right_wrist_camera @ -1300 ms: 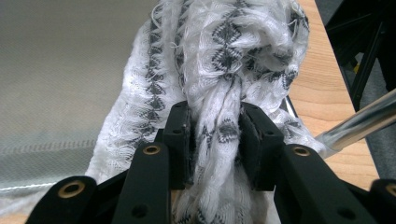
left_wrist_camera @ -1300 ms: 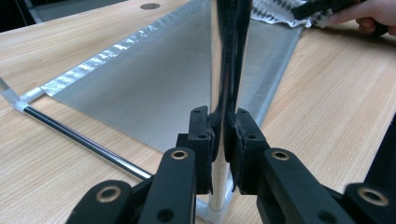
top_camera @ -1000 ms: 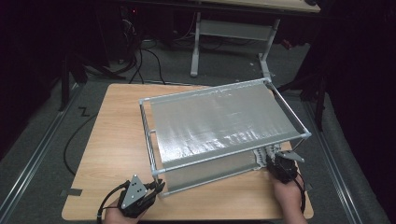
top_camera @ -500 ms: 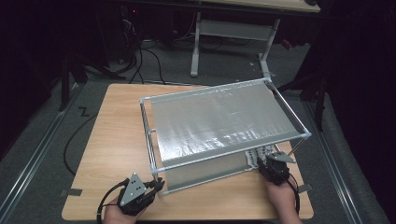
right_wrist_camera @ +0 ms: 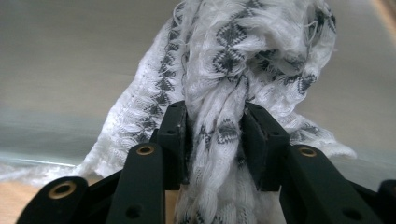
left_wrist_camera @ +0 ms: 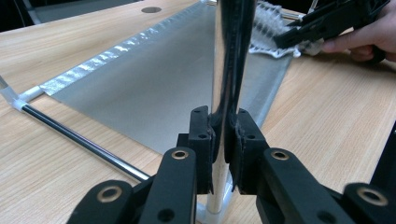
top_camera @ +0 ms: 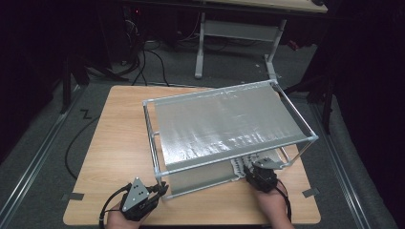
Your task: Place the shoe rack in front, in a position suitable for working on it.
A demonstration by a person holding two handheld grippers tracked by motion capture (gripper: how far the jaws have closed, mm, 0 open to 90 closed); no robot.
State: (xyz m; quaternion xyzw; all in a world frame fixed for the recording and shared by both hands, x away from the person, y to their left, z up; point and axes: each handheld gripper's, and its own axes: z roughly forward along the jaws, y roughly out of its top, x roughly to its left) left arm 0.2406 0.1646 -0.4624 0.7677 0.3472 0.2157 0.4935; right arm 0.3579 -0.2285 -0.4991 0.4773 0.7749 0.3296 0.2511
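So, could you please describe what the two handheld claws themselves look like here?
Both are black. The left claw carries a grey three-cornered plate and trails a black cable. The right claw trails a cable too. Their fingers are blocky, with brass-ringed holes.

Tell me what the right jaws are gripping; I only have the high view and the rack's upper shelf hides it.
Observer: The right gripper is shut on a white knitted cloth with a dark pattern.
Operator: Report the left one.
Observer: The left gripper is clamped on the rack's upright chrome post.
Operator: Say where the cloth lies.
Observer: It is bunched over the grey lower shelf, near its edge.
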